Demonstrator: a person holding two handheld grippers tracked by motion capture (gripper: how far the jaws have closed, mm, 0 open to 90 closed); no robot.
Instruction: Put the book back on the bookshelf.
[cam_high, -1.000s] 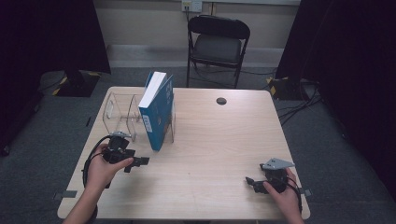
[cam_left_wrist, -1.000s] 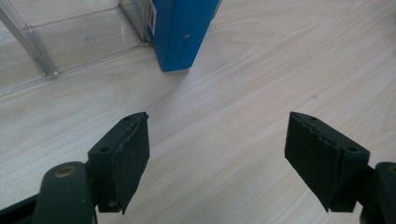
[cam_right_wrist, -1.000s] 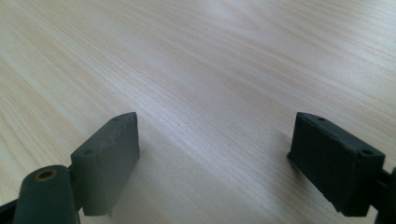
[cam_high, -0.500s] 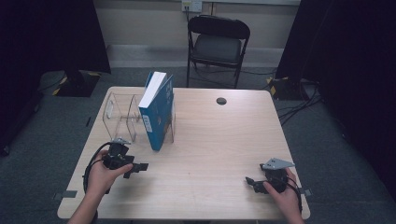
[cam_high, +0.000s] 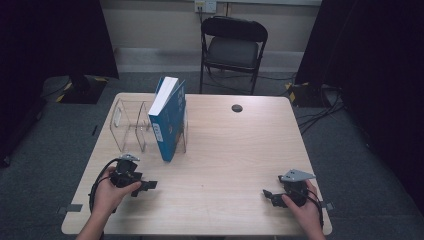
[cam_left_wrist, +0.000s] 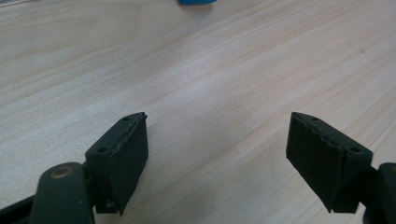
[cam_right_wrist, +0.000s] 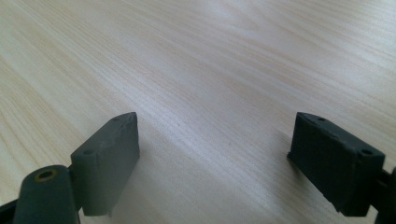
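Book (cam_high: 168, 120), blue-covered, upright in clear rack (cam_high: 131, 126) at far left of surface (cam_high: 240, 155), leaning slightly. Judged stiff, fairly heavy, glossy and likely slippery; best pinched across spine near top. Left gripper (cam_high: 148, 185) near, jaws apart, empty. Right gripper (cam_high: 267, 194) well apart, likewise wide, empty.

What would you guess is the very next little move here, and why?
Probably the left gripper reaches forward toward the blue book standing in the clear plastic rack. Both grippers rest low over the pale wooden table with jaws open and nothing between them, and the left one is the nearer to the book; the right gripper sits far off.
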